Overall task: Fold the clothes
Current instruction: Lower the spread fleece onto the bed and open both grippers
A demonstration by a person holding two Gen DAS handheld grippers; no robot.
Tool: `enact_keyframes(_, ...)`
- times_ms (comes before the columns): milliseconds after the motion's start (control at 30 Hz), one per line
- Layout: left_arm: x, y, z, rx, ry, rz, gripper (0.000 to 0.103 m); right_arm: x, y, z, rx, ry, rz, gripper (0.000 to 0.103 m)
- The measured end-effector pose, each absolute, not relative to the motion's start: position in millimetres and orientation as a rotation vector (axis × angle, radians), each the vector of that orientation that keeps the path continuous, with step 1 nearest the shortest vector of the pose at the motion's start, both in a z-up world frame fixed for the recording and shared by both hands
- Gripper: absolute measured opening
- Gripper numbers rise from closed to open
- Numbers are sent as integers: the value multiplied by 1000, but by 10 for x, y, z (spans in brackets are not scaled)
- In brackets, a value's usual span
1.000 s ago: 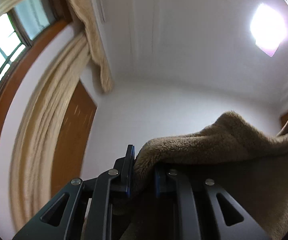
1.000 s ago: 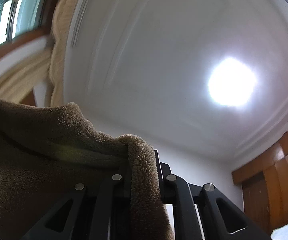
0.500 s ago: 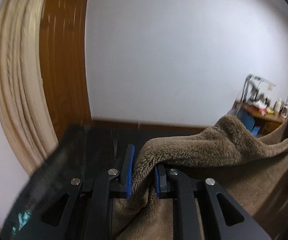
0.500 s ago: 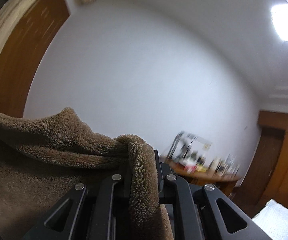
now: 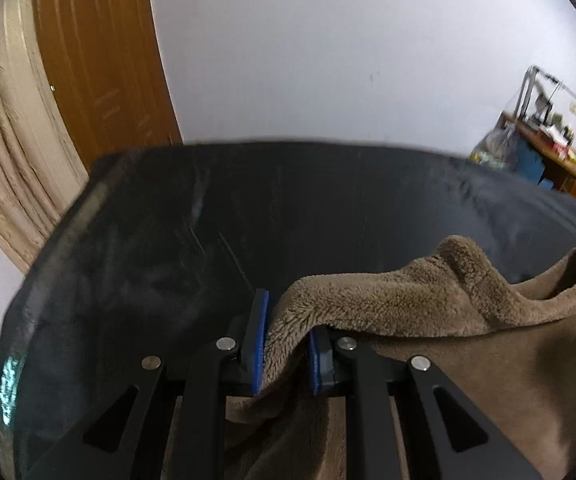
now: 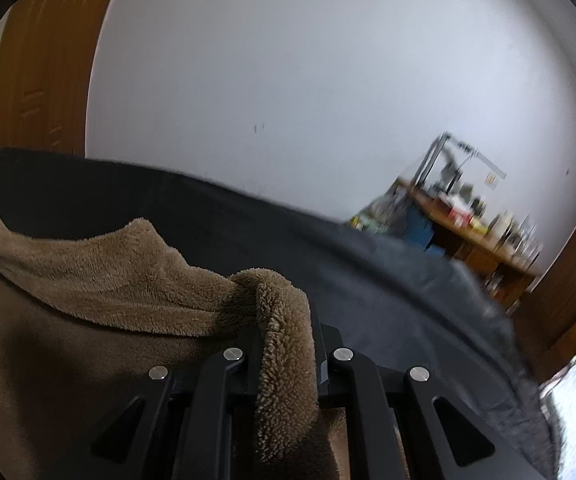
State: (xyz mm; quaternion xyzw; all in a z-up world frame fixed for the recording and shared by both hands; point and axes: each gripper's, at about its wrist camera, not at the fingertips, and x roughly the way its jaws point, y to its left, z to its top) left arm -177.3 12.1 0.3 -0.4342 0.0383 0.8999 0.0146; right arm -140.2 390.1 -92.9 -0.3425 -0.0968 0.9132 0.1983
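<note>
A dark tabletop point(image 5: 175, 240) stretched ahead below a white wall point(image 5: 328, 48). The brown fleece garment point(image 5: 408, 304) hung above its near edge, the left gripper point(image 5: 285, 344) and right gripper point(image 6: 283, 344) each clamped on a corner.

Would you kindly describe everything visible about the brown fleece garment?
The brown fleece garment looks plush and fluffy on one face, smoother on the other. It is one piece, held up by its top edge: the left gripper pinches one corner, the right gripper the other. The edge sags between them, the rest hangs below, above a dark surface.
</note>
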Motion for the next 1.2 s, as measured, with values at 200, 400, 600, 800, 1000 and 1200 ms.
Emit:
enact_keyframes(200, -1871, 253, -206, -1423, 242, 2799, 38, -1551, 3987, -1107, -1157, -207, 2539, 20)
enact_keyframes(400, -1833, 173, -163, -1466, 136, 2756, 55, -1338, 4058, -944, -1089, -118, 2600, 80)
enact_keyframes(600, -1636, 275, 97, -1414, 160, 2672, 70, -1025, 4066, -485, -1092, 50, 2707, 80)
enact_keyframes(800, -1415, 433, 233, -1368, 211, 2580, 75, -1085, 3666, -479, -1352, 153, 2824, 80)
enact_keyframes(1000, -1692, 711, -63, -1450, 261, 2553, 75, -1527, 3509, -835, -1490, 105, 2745, 80)
enact_keyframes(1200, -1978, 695, -202, -1493, 151, 2579, 76, -1876, 3561, -961, -1407, 102, 2705, 80)
